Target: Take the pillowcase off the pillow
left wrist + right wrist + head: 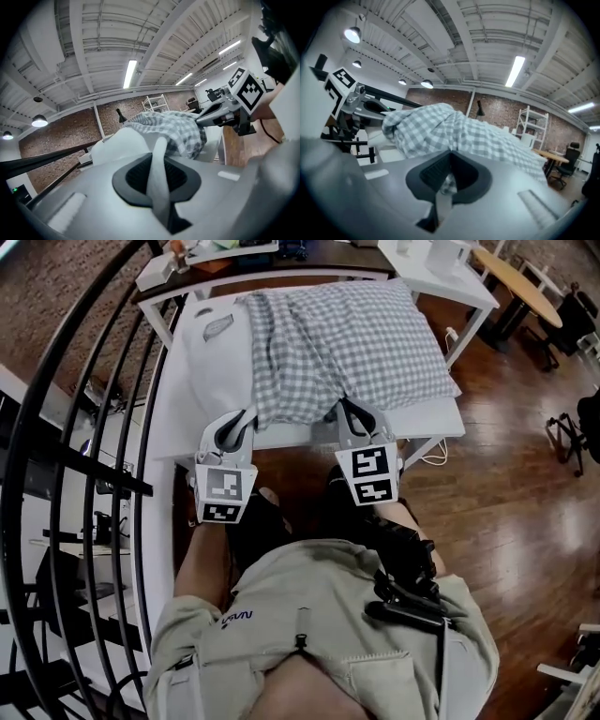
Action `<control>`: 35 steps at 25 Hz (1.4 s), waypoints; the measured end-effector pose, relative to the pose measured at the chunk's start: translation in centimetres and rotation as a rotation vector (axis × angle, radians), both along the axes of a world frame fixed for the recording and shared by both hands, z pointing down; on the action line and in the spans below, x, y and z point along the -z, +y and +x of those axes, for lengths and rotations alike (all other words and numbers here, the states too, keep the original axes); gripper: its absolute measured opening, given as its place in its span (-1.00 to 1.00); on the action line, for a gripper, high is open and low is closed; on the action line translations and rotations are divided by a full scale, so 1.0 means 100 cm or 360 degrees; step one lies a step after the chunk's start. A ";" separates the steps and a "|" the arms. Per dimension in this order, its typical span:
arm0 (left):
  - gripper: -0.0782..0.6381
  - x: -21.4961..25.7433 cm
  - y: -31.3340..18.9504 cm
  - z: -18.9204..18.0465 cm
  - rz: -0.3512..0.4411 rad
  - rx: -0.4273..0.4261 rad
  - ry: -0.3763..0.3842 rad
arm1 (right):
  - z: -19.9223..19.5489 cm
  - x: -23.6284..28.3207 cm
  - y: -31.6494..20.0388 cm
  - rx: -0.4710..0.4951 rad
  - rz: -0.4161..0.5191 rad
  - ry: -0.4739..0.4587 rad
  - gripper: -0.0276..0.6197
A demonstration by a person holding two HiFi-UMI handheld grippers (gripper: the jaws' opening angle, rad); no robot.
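The white rectangular worktop (441, 423) carried the whole job, well ahead of the person's lap. Across it, long axis running left to right, lay the soft white pillow (211, 362), its left end already bare. The grey-and-white checked cotton pillowcase (347, 343) still covered the rest, with its open mouth facing left.

Both tongs met the near long edge, pointing away from the person. The left tongs (246, 420) sat where bare pillow met check, clamped on a strip of white cloth, apparently the pillow's. The right tongs (345, 409) were pinched on the checked hem. By that layout, the case had to travel rightward, so the right hand looked better placed to pull.
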State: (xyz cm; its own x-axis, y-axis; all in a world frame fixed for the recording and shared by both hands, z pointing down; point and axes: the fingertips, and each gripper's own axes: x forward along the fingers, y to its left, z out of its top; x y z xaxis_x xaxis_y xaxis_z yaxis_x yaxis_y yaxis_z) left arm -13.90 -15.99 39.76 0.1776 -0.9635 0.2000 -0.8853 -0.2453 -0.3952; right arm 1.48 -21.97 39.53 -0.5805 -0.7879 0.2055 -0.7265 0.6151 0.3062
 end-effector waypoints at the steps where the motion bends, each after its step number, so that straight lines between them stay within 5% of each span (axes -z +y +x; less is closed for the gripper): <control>1: -0.70 0.010 0.000 -0.006 0.0036 0.0018 0.0005 | 0.012 0.007 -0.005 -0.0057 0.0036 -0.0006 -0.89; 8: -0.73 0.039 0.000 -0.053 0.0150 0.0122 0.0109 | 0.094 0.037 -0.055 -0.0438 0.0215 0.0126 -0.91; 13: -0.74 0.029 0.008 -0.120 0.0164 0.0421 0.0315 | 0.211 0.022 -0.103 -0.0931 0.0149 0.0159 -0.91; 17: -0.74 -0.001 0.021 -0.123 0.0052 0.0394 0.0336 | 0.265 0.005 -0.094 -0.0897 -0.0024 -0.0001 -0.91; 21: -0.73 -0.010 0.017 -0.096 0.0061 0.0287 0.0303 | 0.178 0.026 -0.061 -0.0500 0.0021 -0.0159 -0.85; 24: -0.73 -0.013 0.021 -0.085 0.0036 0.0259 0.0286 | 0.076 0.040 -0.012 -0.0046 0.0007 -0.0264 -0.52; 28: -0.74 -0.002 0.023 -0.045 0.0024 0.0045 0.0273 | -0.037 0.027 0.053 0.0457 -0.0001 -0.0145 -0.33; 31: -0.74 0.007 0.024 -0.016 0.0052 -0.0095 0.0281 | -0.068 0.000 0.053 0.0433 0.0031 0.0060 -0.33; 35: -0.74 0.014 0.030 -0.021 0.0117 -0.0029 0.0283 | -0.039 -0.009 0.022 0.0199 0.0115 0.0206 -0.79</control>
State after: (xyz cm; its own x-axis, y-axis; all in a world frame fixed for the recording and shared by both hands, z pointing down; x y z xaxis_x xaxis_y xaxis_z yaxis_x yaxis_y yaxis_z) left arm -16.04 -13.00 38.38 0.2212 -0.9708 0.0933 -0.9384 -0.2379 -0.2504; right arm -2.44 -19.77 40.41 -0.6473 -0.7265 0.2306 -0.5972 0.6714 0.4388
